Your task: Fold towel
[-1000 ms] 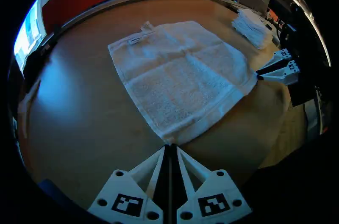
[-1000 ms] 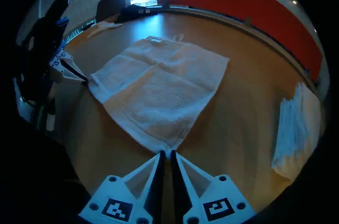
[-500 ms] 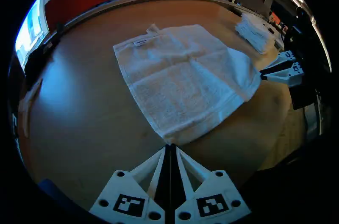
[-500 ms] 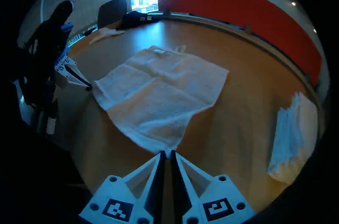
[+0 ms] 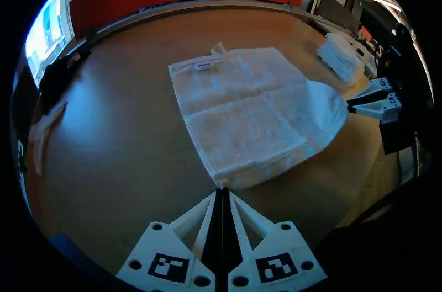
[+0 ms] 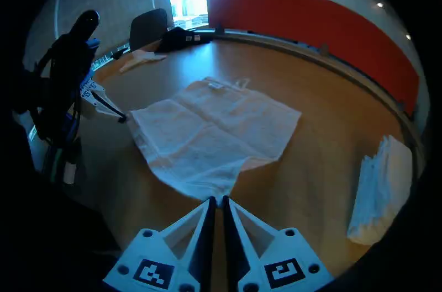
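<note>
First fold: left gripper (image 5: 222,191) and right gripper (image 6: 216,199) each pinch a near towel (image 5: 248,104) corner. Next, likely carry both toward 12 o'clock.

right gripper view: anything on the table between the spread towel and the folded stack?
Just bare wooden tabletop. In the right gripper view it separates the towel from the stack of folded towels, and the two lie clearly apart.
</note>
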{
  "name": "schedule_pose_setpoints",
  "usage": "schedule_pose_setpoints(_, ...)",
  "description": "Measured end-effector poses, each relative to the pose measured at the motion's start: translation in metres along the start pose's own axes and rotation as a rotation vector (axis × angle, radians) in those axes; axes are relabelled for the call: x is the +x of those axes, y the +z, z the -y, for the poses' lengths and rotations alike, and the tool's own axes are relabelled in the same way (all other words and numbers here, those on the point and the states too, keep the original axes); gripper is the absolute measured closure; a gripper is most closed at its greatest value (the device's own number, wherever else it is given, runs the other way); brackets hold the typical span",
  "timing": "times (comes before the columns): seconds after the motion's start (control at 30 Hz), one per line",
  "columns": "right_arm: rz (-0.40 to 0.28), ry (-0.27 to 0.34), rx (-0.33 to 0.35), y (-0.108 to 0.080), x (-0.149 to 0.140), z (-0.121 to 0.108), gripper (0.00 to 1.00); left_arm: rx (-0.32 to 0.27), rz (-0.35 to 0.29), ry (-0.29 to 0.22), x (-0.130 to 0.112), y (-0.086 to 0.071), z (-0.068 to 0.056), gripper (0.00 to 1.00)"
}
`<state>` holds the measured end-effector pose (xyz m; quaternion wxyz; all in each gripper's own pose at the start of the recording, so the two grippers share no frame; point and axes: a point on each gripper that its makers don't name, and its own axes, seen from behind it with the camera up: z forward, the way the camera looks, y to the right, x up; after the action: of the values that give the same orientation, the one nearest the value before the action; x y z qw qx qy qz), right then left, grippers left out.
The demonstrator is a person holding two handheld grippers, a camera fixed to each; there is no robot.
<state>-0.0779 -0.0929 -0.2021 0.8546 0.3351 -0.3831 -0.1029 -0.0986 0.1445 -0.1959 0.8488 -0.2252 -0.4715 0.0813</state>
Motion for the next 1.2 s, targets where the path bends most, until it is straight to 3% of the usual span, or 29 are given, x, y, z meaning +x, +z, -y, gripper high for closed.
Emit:
schedule_pose_setpoints(0.2, -0.032, 0.016, -0.004, -0.009, 0.016, -0.001, 0.90, -0.008, -0.021, -0.021, 0.008, -0.012, -0.003, 0.99)
schedule_pose_setpoints(0.7, -0.120, 0.042, 0.008, -0.048, 0.069, 0.003, 0.90, -0.015, -0.096, -0.081, 0.039, -0.054, 0.007, 0.99)
schedule_pose_setpoints(1.2, -0.136, 0.047, 0.005, -0.051, 0.081, -0.001, 0.90, -0.025, -0.123, -0.090, 0.056, -0.056, 0.009, 0.99)
